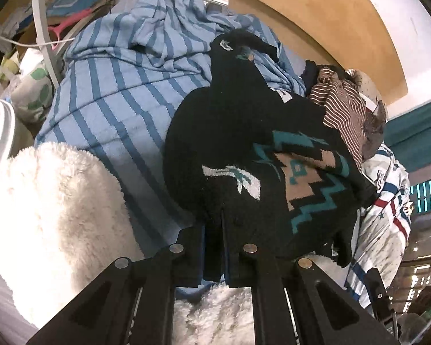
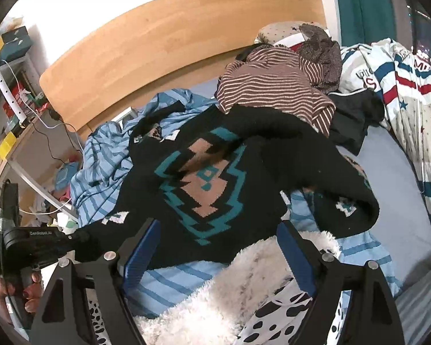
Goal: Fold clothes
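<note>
Left wrist view: left gripper (image 1: 221, 227) is clenched on the hem of the black patterned sweater (image 1: 244, 155), which extends straight ahead over the blue striped garment (image 1: 115, 97).

Right wrist view: right gripper (image 2: 218, 247) stands spread, empty; the sweater lies directly ahead, the white fleece (image 2: 215, 296) between its fingers.

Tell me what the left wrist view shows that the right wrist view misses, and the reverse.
Left only: the left gripper shut on the black sweater's edge, and a pink hanger. Right only: the open right gripper, a spotted cloth, and a hand holding the other gripper. Both: the sweater, blue striped fabric, brown striped top, wooden headboard.
</note>
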